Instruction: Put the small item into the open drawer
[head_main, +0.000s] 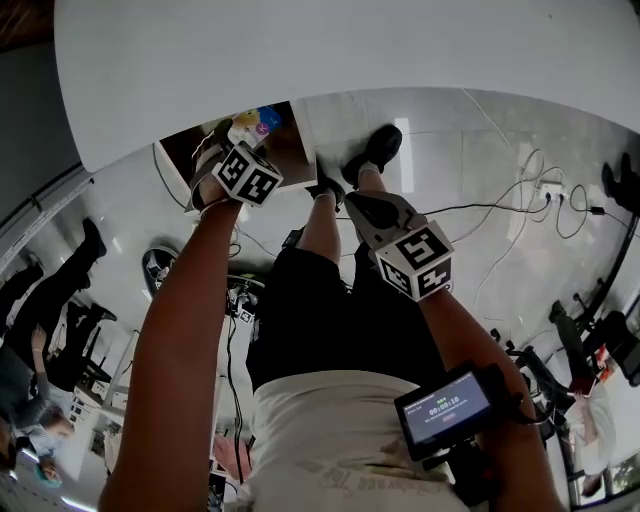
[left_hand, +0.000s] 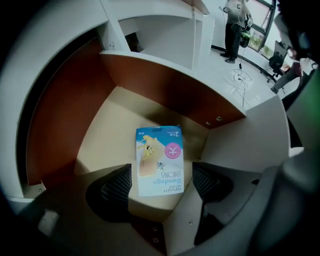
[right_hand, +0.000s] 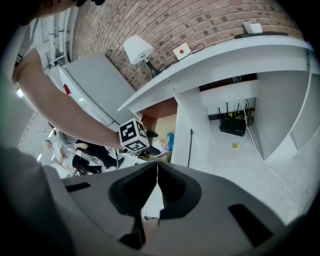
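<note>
Left gripper jaws stand apart around the bandage box in the open drawer, withdrawal likely next; right gripper jaws together.

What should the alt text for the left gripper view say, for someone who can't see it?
A small blue-and-white bandage box lies flat on the tan floor of an open drawer. The left hand-held gripper has its jaws apart, one on either side of the box.

I have my left gripper hanging over the open drawer, jaws spread wide. The bandage packet lies flat on the tan drawer floor, toward its near corner, framed between the jaws and touching neither. Red-brown walls border the floor.
</note>
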